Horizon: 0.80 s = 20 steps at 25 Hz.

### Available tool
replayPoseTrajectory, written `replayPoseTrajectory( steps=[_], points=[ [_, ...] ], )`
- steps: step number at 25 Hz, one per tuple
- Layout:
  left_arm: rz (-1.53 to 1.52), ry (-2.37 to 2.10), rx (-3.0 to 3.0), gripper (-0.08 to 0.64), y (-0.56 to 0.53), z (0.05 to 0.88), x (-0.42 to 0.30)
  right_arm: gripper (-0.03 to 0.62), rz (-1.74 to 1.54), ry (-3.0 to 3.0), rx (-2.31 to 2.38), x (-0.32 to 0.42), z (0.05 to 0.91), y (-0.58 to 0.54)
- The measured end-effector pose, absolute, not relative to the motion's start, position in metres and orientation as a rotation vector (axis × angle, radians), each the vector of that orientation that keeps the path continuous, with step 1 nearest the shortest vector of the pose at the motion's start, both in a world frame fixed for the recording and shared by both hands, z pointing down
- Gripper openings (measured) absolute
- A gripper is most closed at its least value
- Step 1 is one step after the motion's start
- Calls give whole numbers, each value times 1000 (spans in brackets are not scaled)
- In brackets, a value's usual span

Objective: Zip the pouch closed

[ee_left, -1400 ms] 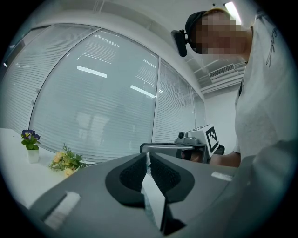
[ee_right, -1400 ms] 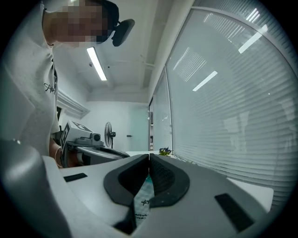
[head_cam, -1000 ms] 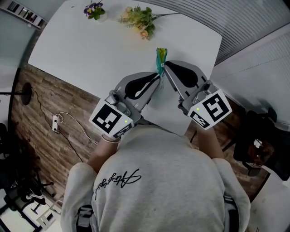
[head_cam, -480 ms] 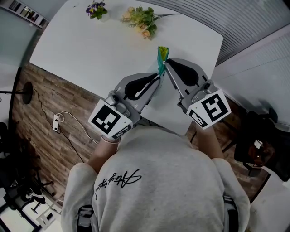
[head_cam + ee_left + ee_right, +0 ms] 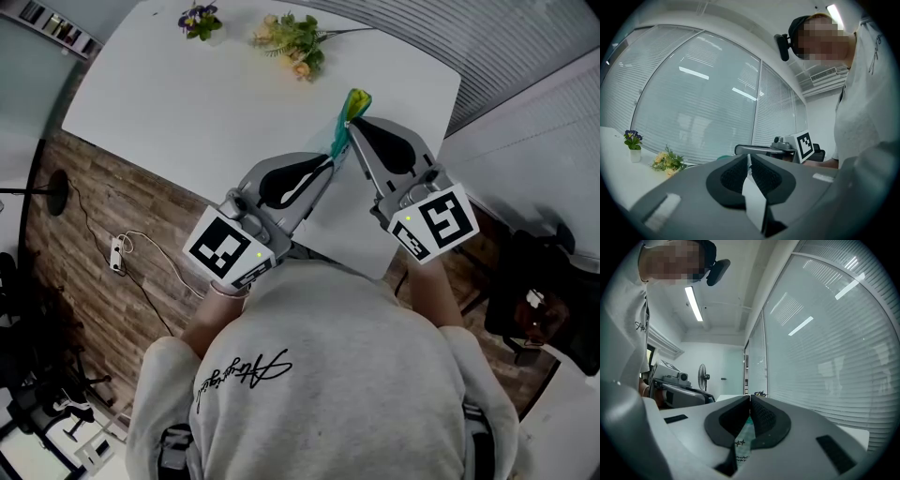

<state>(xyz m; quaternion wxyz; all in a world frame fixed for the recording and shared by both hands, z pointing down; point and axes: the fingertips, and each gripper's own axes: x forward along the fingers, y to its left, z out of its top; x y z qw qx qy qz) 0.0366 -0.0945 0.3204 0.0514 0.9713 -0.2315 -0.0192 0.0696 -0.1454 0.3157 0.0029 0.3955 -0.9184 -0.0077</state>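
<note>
Pouch (image 5: pixel 343 131): held up in the air over the near right part of the table, seen edge-on from the head view as a thin strip, teal low and yellow-green at its far tip.
Left gripper (image 5: pixel 330 161): jaws closed on the pouch's lower, teal end.
Right gripper (image 5: pixel 351 122): jaws closed on the pouch further up, just below the yellow-green tip; its tips sit just beside the left gripper's, and the two bodies spread apart towards the person.
Table (image 5: pixel 206 94): white; the near edge runs under both grippers and the right edge lies near the right gripper.
Open room: bare tabletop to the left and far side of the pouch.
Far edge of table: small flower pot (image 5: pixel 194 21) and loose bunch of flowers (image 5: pixel 292 39), both well apart from the pouch.
Floor (image 5: pixel 103 197): wood planks, with a power strip (image 5: pixel 115 255) and cable lying on them to the left.
Left gripper view only: pouch shows as a pale sheet between the pads; blinds (image 5: pixel 693 93) behind.
Right gripper view only: teal pouch face with small dark print between the pads; standing fan (image 5: pixel 701 376) beyond.
</note>
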Motion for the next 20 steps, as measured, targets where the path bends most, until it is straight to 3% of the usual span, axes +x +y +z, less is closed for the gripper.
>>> replayPoseTrajectory(
  steps=[20],
  points=[
    [-8,-694,2930,23,-91,326,39,6,16,-2848,1270,75,332,-157]
  ],
)
